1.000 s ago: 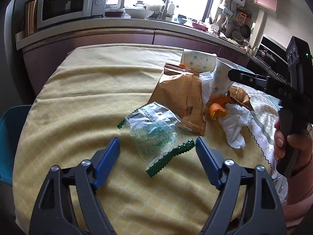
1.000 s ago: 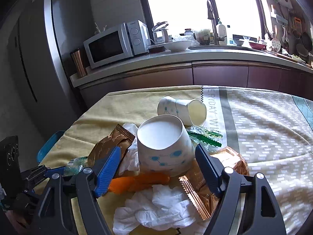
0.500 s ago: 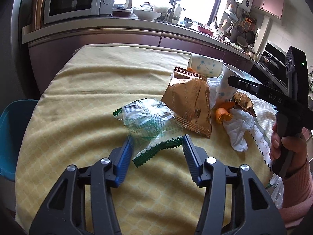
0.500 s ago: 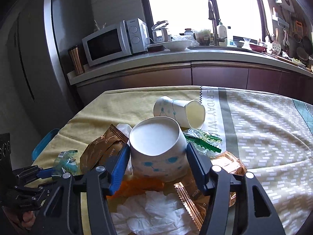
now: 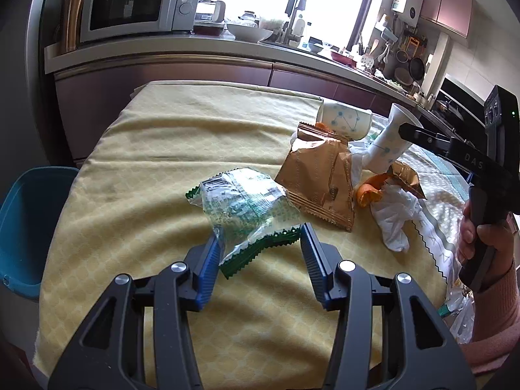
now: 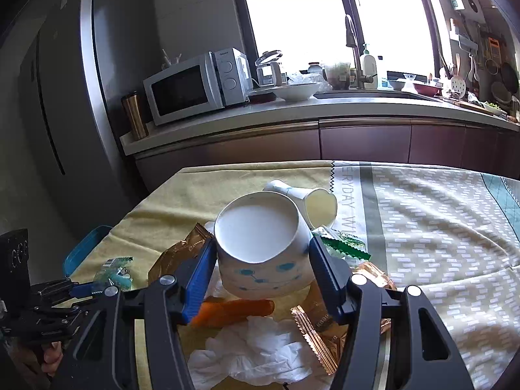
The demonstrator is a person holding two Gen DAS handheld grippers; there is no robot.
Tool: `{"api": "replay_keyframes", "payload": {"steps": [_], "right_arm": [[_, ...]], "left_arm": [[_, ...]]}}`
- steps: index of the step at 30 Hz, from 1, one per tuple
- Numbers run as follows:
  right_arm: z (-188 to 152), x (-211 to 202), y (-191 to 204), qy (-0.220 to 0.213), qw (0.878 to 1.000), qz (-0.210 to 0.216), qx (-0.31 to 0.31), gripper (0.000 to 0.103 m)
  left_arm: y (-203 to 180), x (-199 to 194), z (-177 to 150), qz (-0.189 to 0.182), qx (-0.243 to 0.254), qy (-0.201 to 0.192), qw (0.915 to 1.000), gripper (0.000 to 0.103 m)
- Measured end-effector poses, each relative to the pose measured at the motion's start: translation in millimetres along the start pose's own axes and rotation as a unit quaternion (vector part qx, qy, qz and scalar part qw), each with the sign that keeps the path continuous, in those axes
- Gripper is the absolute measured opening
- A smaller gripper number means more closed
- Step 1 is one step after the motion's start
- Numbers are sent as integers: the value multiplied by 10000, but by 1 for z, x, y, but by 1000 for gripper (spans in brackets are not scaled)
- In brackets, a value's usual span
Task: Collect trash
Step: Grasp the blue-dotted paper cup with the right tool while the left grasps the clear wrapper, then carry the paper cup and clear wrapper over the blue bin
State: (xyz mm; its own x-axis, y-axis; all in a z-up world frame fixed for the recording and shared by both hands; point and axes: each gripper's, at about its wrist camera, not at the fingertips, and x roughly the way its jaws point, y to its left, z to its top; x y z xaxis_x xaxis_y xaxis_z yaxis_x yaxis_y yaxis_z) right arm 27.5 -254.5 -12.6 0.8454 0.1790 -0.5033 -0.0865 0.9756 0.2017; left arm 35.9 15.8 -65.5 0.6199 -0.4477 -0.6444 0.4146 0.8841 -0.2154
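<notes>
A clear wrapper with green print (image 5: pixel 240 201) lies on the yellow tablecloth (image 5: pixel 162 149). My left gripper (image 5: pixel 260 237) is closing, and its blue pads press the wrapper's near end, which bunches up between them. In the right wrist view my right gripper (image 6: pixel 262 250) is shut on a white paper cup with blue dots (image 6: pixel 260 273), bottom up and tilted. A pad bears on each side of the cup. Under the cup lie an orange peel (image 6: pixel 234 312), a white tissue (image 6: pixel 256 351) and a gold wrapper (image 6: pixel 325 325). A brown wrapper (image 5: pixel 318 175) lies beside the clear one.
A second dotted cup (image 6: pixel 312 201) lies on its side behind the held one, with another green-edged wrapper (image 6: pixel 341 247) near it. A teal plastic seat or tub (image 5: pixel 26 227) stands off the table's left edge. A clear plastic bag (image 5: pixel 461 312) hangs at the near right. A kitchen counter runs behind.
Both pairs of jaws have narrowed. The left pads came in around the clear wrapper, which is now bunched up. The right pads closed onto the dotted cup, which tipped a little.
</notes>
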Motion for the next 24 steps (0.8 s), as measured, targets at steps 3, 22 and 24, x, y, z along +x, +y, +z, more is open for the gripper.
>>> {"api": "replay_keyframes", "payload": {"steps": [3,22,24], "right_arm": [[2,-5,0,-48,10000,70,11,57],[13,-12,41,-156,9925,1208,59,57],[13,-6,52,-99,9907,1359,2,57]], "left_arm": [[2,-4,1,12,5,-60,10000,48],[22,-41,4,294,-7,-429,9986,48],[27,-45,4,354,-44,-456,9983,48]]}}
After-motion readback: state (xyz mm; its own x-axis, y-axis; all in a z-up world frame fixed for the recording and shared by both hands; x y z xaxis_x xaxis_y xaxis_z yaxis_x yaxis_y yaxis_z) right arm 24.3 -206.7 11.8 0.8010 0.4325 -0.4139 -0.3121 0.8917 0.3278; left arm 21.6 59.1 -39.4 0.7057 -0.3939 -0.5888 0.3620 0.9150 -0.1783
